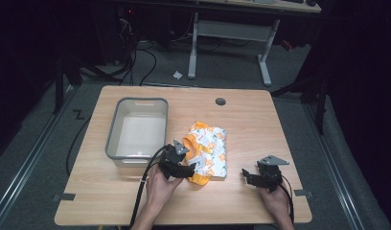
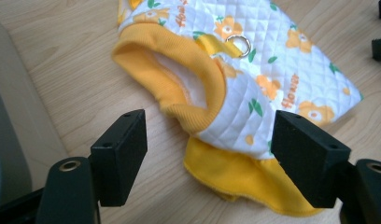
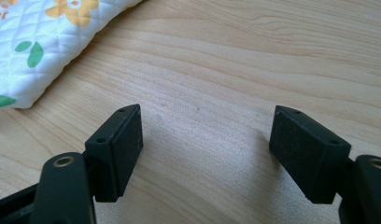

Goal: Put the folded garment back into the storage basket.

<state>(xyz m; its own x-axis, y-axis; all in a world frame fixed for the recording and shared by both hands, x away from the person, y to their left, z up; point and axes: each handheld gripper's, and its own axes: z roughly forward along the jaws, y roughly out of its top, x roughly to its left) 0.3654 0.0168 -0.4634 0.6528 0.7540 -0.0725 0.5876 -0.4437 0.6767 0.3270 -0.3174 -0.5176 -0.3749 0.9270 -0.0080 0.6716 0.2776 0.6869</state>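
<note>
We note that the left tongs [image 1: 188,168] cover the near corner of the quilted garment [image 1: 210,146] in the high view, so its yellow hem there is partly hidden. In the left gripper view the garment runs off the top edge. The grey bin [image 2: 11,140] is cut by the left edge. The orange lettering [image 2: 287,88] is too blurred for us to read fully.

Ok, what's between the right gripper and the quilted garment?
Bare wood. In the right gripper view, open tabletop separates the right gripper from the garment.
</note>
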